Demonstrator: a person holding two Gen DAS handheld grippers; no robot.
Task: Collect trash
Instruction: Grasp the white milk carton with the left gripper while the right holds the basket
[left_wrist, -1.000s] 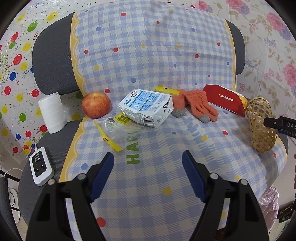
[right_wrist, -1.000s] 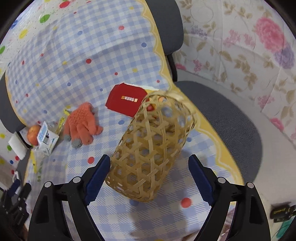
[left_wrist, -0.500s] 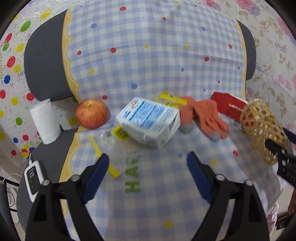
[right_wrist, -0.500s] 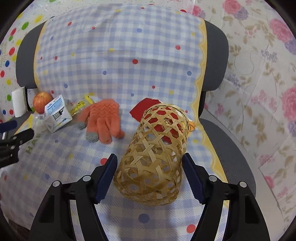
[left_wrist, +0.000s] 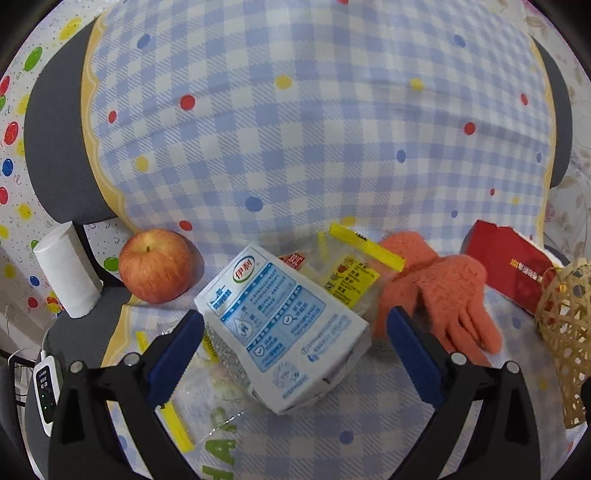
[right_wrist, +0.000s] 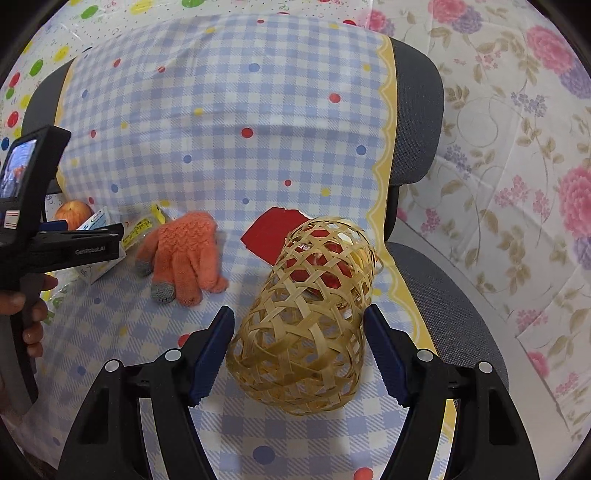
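Observation:
A white and blue milk carton (left_wrist: 284, 332) lies on its side on the checked cloth. My left gripper (left_wrist: 295, 325) is open, its fingers on either side of the carton, apart from it. A yellow snack wrapper (left_wrist: 351, 273) lies behind the carton, and a clear plastic bag with yellow strips (left_wrist: 207, 398) lies under and in front of it. A woven bamboo basket (right_wrist: 306, 317) lies on its side. My right gripper (right_wrist: 299, 325) is open with a finger on each side of the basket, not clamping it. The carton (right_wrist: 98, 221) shows small in the right wrist view.
An orange glove (left_wrist: 439, 295) lies right of the carton, a red packet (left_wrist: 513, 266) behind the basket (left_wrist: 565, 332). An apple (left_wrist: 155, 266), a white roll (left_wrist: 70, 273) and a white remote (left_wrist: 46, 387) sit at the left. The cloth covers a grey chair (right_wrist: 417, 110).
My left gripper has moved forward until its open fingers straddle the milk carton. My right gripper has swung round and closed in around the basket, its fingers narrowing.

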